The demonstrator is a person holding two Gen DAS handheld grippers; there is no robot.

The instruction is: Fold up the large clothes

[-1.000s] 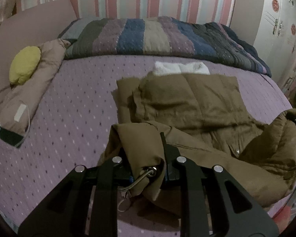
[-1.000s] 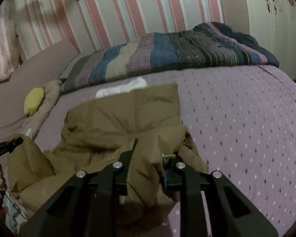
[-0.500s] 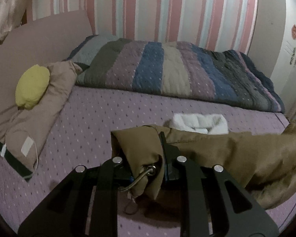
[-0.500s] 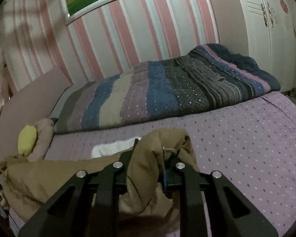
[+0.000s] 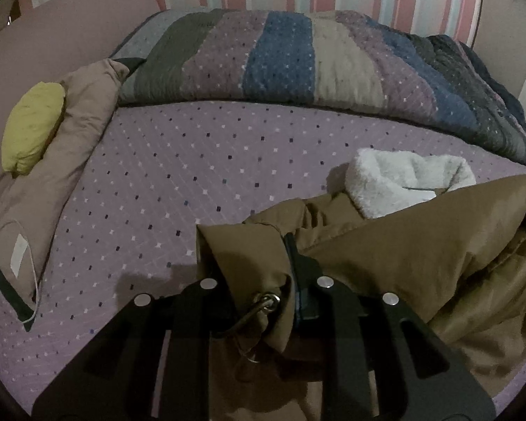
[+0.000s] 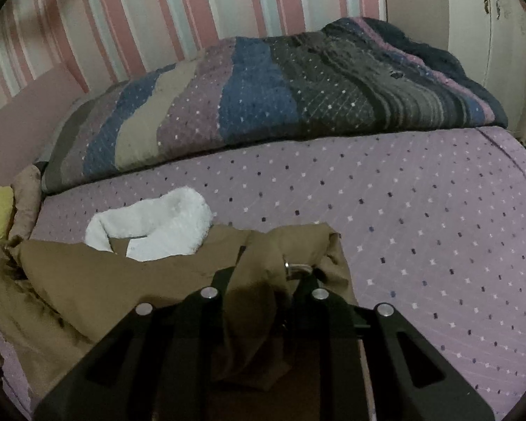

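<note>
The left hand-held gripper (image 5: 259, 266) is clamped on a bunched corner of the brown coat (image 5: 420, 252), a metal ring (image 5: 268, 298) hanging between its fingers. The right hand-held gripper (image 6: 263, 273) likewise pinches a gathered fold of the brown coat (image 6: 105, 280). The coat lies on the purple dotted bed (image 6: 420, 217), its white fleece collar (image 6: 157, 224) ahead of both grippers, and a striped quilt (image 5: 298, 59) beyond that.
</note>
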